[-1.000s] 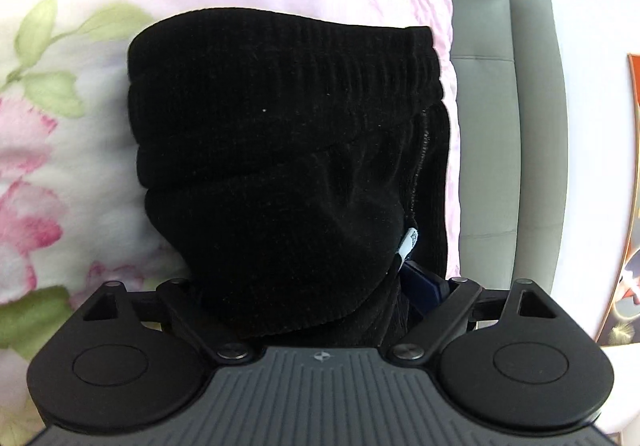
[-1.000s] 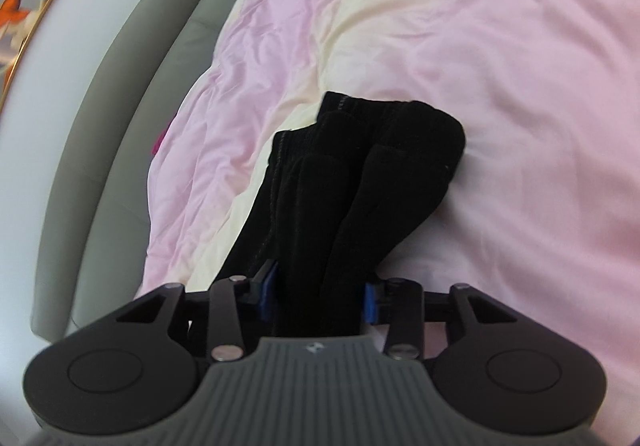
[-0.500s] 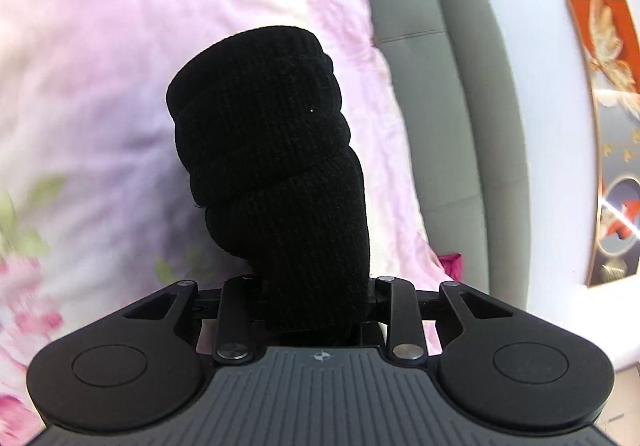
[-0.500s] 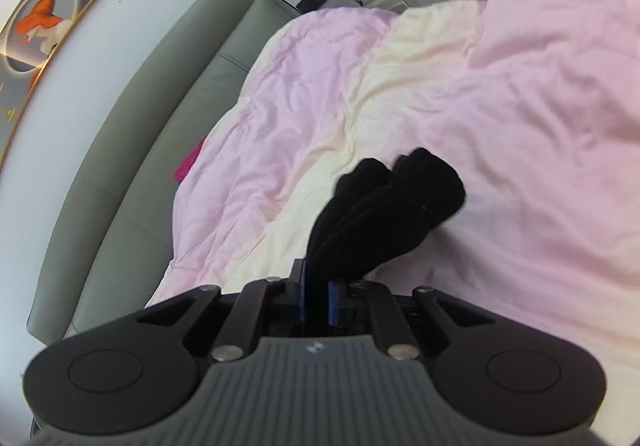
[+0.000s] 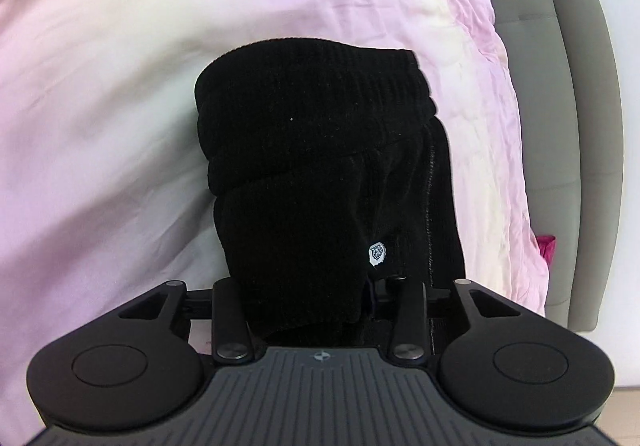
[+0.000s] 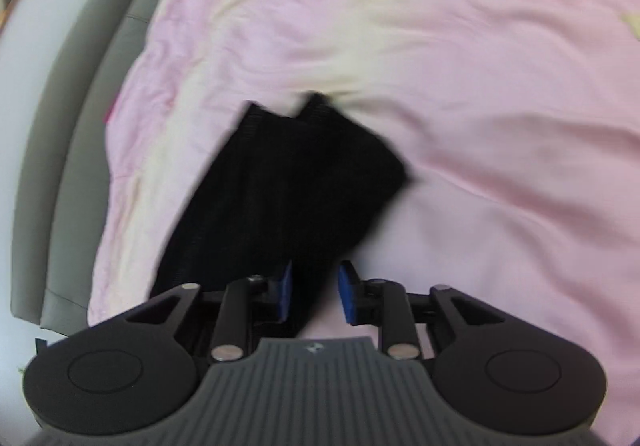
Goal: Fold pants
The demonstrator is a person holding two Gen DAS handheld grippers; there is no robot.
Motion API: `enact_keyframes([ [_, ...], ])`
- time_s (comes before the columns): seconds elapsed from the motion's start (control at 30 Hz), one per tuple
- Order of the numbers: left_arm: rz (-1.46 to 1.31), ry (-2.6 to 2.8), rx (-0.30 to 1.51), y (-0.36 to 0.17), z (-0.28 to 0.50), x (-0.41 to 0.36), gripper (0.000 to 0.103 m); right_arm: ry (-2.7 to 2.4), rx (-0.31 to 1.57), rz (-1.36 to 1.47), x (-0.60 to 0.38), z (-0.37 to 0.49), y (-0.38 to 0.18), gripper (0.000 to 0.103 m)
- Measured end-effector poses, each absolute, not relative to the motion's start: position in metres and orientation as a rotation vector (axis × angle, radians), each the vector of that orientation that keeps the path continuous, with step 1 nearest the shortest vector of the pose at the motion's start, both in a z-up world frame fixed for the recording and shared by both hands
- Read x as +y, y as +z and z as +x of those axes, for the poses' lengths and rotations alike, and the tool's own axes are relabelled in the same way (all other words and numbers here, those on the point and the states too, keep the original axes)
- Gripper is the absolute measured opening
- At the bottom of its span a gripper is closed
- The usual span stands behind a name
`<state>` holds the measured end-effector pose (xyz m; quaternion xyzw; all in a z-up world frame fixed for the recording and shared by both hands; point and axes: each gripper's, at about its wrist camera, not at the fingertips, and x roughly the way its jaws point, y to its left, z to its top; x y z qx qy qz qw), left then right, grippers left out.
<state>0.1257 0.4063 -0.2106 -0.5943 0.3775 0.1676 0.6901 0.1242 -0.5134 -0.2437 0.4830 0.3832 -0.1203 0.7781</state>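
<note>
- While your two tools work at the bed [image 5: 120, 46], the black pants [image 5: 320, 174] lie folded into a thick bundle on its pink and cream cover, near the edge that meets the grey headboard [image 5: 568, 126].
- Your left hand-held gripper [image 5: 320, 298] has the near end of the pants between its jaws; the jaws have just been opening, and the cloth hides the pads, so I cannot tell whether they press on it.
- A small white tag [image 5: 377, 255] shows on the pants just ahead of that tool.
- Your right hand-held gripper [image 6: 314, 296] is released: its blue pads [image 6: 347, 296] stand apart, having just been opening, with a strip of the pants [image 6: 288, 186] between them and a gap at the right pad.
- Blur in the right wrist view hides finer detail.
- A magenta item [image 5: 546, 250] sits between the bed and the headboard.
</note>
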Motion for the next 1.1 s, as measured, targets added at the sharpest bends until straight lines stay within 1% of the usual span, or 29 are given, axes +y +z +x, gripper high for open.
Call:
enact_keyframes([
  [0.07, -1.256, 0.368, 0.856, -0.192, 0.132, 0.412, 0.047, -0.317, 0.795, 0.988, -0.526, 0.106, -0.231, 0.023],
  [0.13, -1.193, 0.347, 0.886, -0.178, 0.149, 0.421, 0.047, -0.317, 0.747, 0.922, -0.534, 0.098, -0.21, 0.026],
  [0.17, -1.17, 0.332, 0.893, -0.173, 0.149, 0.423, 0.048, -0.304, 0.737, 0.897, -0.536, 0.098, -0.201, 0.033],
  [0.2, -1.135, 0.327, 0.899, -0.17, 0.148, 0.419, 0.05, -0.284, 0.732, 0.869, -0.539, 0.103, -0.191, 0.042],
  [0.27, -1.018, 0.349, 0.926, -0.159, 0.15, 0.416, 0.055, -0.237, 0.723, 0.797, -0.539, 0.115, -0.178, 0.053],
  [0.3, -0.948, 0.365, 0.952, -0.154, 0.151, 0.413, 0.055, -0.222, 0.719, 0.75, -0.536, 0.127, -0.172, 0.054],
  [0.37, -0.92, 0.37, 0.976, -0.15, 0.147, 0.416, 0.055, -0.194, 0.725, 0.661, -0.528, 0.151, -0.168, 0.054],
  [0.43, -0.86, 0.417, 0.929, -0.137, 0.136, 0.417, 0.056, -0.172, 0.751, 0.627, -0.524, 0.175, -0.174, 0.054],
  [0.5, -0.758, 0.463, 0.878, -0.119, 0.128, 0.42, 0.07, -0.186, 0.808, 0.657, -0.524, 0.196, -0.191, 0.053],
  [0.57, -0.728, 0.459, 0.816, -0.107, 0.118, 0.425, 0.076, -0.216, 0.85, 0.78, -0.529, 0.203, -0.21, 0.051],
  [0.6, -0.73, 0.445, 0.782, -0.103, 0.111, 0.428, 0.077, -0.223, 0.837, 0.846, -0.531, 0.199, -0.216, 0.051],
  [0.67, -0.748, 0.427, 0.735, -0.102, 0.101, 0.431, 0.078, -0.268, 0.775, 0.913, -0.534, 0.186, -0.22, 0.048],
  [0.73, -0.812, 0.426, 0.714, -0.11, 0.095, 0.434, 0.078, -0.382, 0.687, 0.952, -0.536, 0.164, -0.221, 0.048],
  [0.8, -0.901, 0.412, 0.71, -0.121, 0.094, 0.442, 0.078, -0.458, 0.69, 1.006, -0.544, 0.148, -0.231, 0.05],
  [0.87, -0.938, 0.405, 0.702, -0.126, 0.094, 0.447, 0.078, -0.436, 0.741, 1.101, -0.553, 0.142, -0.252, 0.049],
  [0.93, -0.938, 0.418, 0.706, -0.128, 0.094, 0.449, 0.078, -0.369, 0.745, 1.194, -0.559, 0.141, -0.27, 0.041],
  [0.97, -0.942, 0.424, 0.707, -0.129, 0.094, 0.449, 0.078, -0.335, 0.738, 1.213, -0.561, 0.142, -0.275, 0.033],
  [1.0, -0.95, 0.425, 0.705, -0.129, 0.093, 0.449, 0.078, -0.326, 0.736, 1.201, -0.562, 0.145, -0.276, 0.029],
  [1.03, -0.954, 0.421, 0.701, -0.128, 0.093, 0.45, 0.078, -0.322, 0.741, 1.158, -0.561, 0.149, -0.272, 0.027],
  [1.07, -0.954, 0.414, 0.695, -0.126, 0.091, 0.449, 0.078, -0.317, 0.728, 1.091, -0.559, 0.153, -0.262, 0.022],
  [1.1, -0.951, 0.409, 0.689, -0.125, 0.09, 0.448, 0.078, -0.288, 0.676, 0.991, -0.555, 0.157, -0.244, 0.018],
])
